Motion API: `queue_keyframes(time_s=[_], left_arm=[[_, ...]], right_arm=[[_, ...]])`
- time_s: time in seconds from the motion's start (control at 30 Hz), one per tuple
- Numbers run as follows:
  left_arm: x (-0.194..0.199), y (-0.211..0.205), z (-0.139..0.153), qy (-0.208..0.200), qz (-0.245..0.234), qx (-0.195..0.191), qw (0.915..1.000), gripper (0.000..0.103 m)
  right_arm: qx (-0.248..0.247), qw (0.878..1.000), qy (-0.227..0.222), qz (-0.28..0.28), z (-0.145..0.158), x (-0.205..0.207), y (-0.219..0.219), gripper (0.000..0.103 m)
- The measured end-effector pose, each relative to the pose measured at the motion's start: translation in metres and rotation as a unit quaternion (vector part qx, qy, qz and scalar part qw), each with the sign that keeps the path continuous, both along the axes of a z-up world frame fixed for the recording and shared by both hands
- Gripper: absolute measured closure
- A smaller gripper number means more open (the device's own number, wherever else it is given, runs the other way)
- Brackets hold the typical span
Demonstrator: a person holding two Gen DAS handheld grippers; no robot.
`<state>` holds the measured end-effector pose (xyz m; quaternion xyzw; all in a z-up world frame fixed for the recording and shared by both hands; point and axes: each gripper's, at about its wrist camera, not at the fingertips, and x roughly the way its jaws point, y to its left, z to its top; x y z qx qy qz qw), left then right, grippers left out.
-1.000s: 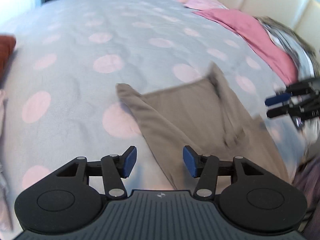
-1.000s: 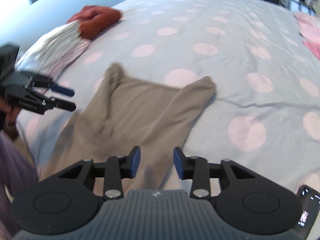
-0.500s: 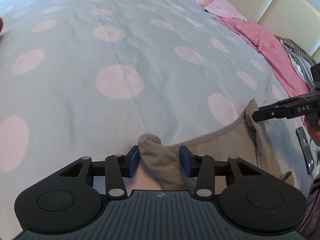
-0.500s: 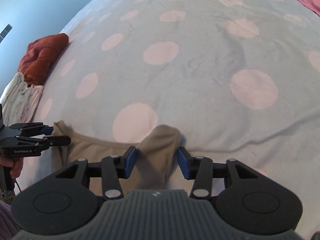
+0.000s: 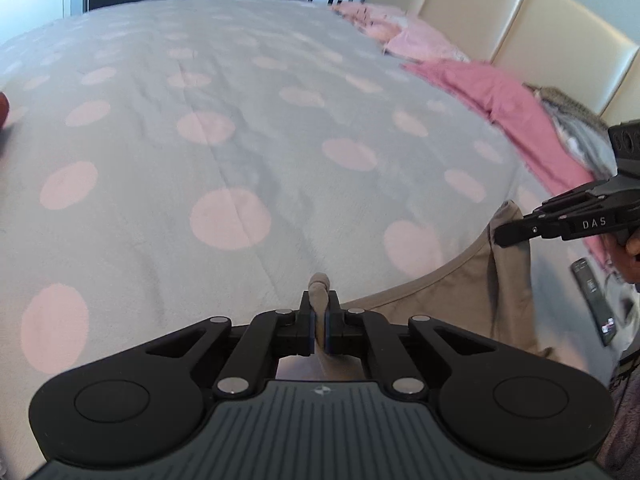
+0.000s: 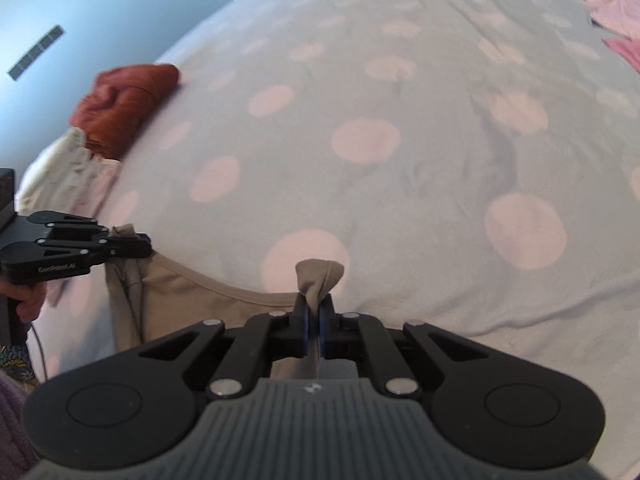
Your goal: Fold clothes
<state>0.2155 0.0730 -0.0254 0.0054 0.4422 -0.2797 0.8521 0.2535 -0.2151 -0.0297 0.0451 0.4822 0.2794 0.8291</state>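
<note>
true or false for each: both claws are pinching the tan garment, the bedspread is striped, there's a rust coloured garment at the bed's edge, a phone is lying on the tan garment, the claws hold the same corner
1. Both claws are shut on the tan garment. True: the left claw and the right claw each pinch a bunch of it.
2. The bedspread is striped. False: it is grey with pink dots.
3. A rust coloured garment lies at the bed's edge. True.
4. A phone lies on the tan garment. False: it lies on the bedspread beside it.
5. The claws hold the same corner. False: they grip two separate points, with the garment's curved edge hanging between them.
</note>
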Motion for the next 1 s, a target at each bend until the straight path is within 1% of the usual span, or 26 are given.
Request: queue_keyframes(time_s=[0.13,0.23,0.3,0.37,0.47,0.5,0.53,0.6,0.7,0.77,0.87,0.9,1.0], left_arm=[[-0.039,0.012,0.037,-0.040,-0.019,-0.035,0.9984,0.101],[-0.074,0.020,0.057,-0.072,-0.047,-0.054,0.9948,0.101],[-0.097,0.023,0.062,-0.084,-0.067,-0.059,0.9924,0.101],[-0.118,0.025,0.064,-0.093,-0.086,-0.059,0.9902,0.101],[-0.145,0.026,0.059,-0.098,-0.105,-0.048,0.9886,0.101],[-0.153,0.025,0.059,-0.101,-0.116,-0.038,0.9874,0.101],[-0.163,0.023,0.057,-0.100,-0.132,-0.030,0.9857,0.101],[-0.179,0.016,0.052,-0.100,-0.164,-0.004,0.9814,0.101],[-0.202,0.002,0.036,-0.099,-0.217,0.046,0.9701,0.101],[-0.214,-0.007,0.022,-0.098,-0.240,0.071,0.9632,0.101],[-0.227,-0.018,0.000,-0.105,-0.268,0.106,0.9519,0.101],[-0.231,-0.020,-0.006,-0.110,-0.275,0.119,0.9478,0.101],[-0.238,-0.023,-0.021,-0.113,-0.287,0.140,0.9408,0.100]], right_arm=[[0.028,0.997,-0.052,0.039,0.037,-0.041,-0.009,0.097],[0.056,0.991,-0.094,0.073,0.058,-0.079,-0.020,0.097],[0.060,0.986,-0.119,0.098,0.064,-0.103,-0.026,0.097],[0.053,0.981,-0.136,0.125,0.065,-0.127,-0.031,0.097],[0.049,0.973,-0.158,0.164,0.061,-0.158,-0.037,0.097],[0.047,0.969,-0.163,0.180,0.059,-0.169,-0.036,0.097],[0.034,0.965,-0.170,0.199,0.057,-0.178,-0.033,0.097],[-0.002,0.952,-0.187,0.243,0.050,-0.197,-0.024,0.097],[-0.046,0.934,-0.194,0.298,0.032,-0.220,-0.012,0.097],[-0.076,0.921,-0.196,0.328,0.018,-0.233,-0.004,0.097],[-0.112,0.907,-0.195,0.355,-0.006,-0.242,0.003,0.097],[-0.122,0.904,-0.195,0.359,-0.013,-0.244,0.005,0.096],[-0.140,0.898,-0.195,0.368,-0.027,-0.249,0.005,0.094]])
